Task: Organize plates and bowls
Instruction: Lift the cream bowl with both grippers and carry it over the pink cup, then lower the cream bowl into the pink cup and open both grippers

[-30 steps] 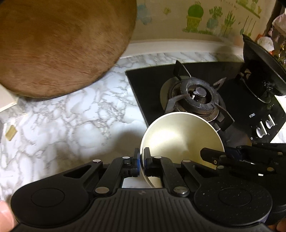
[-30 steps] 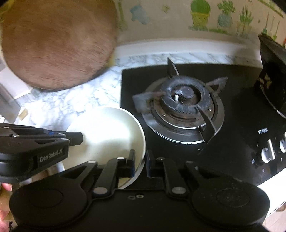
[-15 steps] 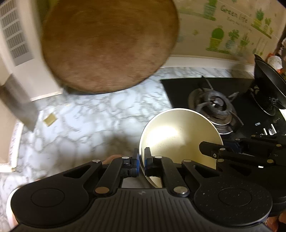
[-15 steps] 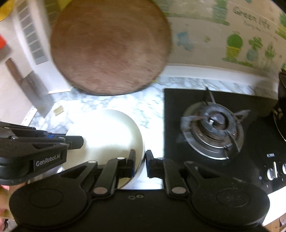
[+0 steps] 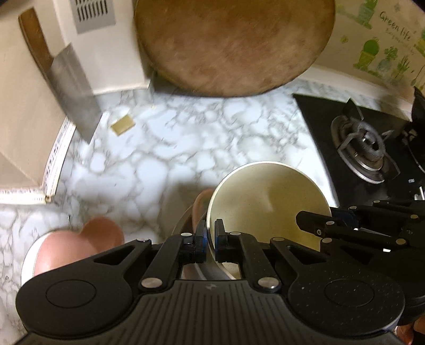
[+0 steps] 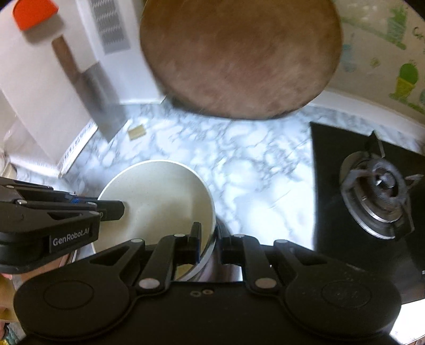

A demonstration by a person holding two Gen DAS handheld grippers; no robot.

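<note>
The cream bowl [image 5: 268, 209] sits lower centre of the left wrist view, carried above the marble counter [image 5: 164, 148]. Your left gripper [image 5: 209, 237] pinches its near rim, fingers nearly closed on the thin wall. Your right gripper [image 6: 209, 240] straddles the opposite rim, fingers spread wider, grip looser. Judge the bowl rigid, glazed, slippery and breakable; hold it at the rim. Only the left view shows the pink dishes [image 5: 77, 244] at lower left; only the right shows the orange-capped item [image 6: 33, 12].
</note>
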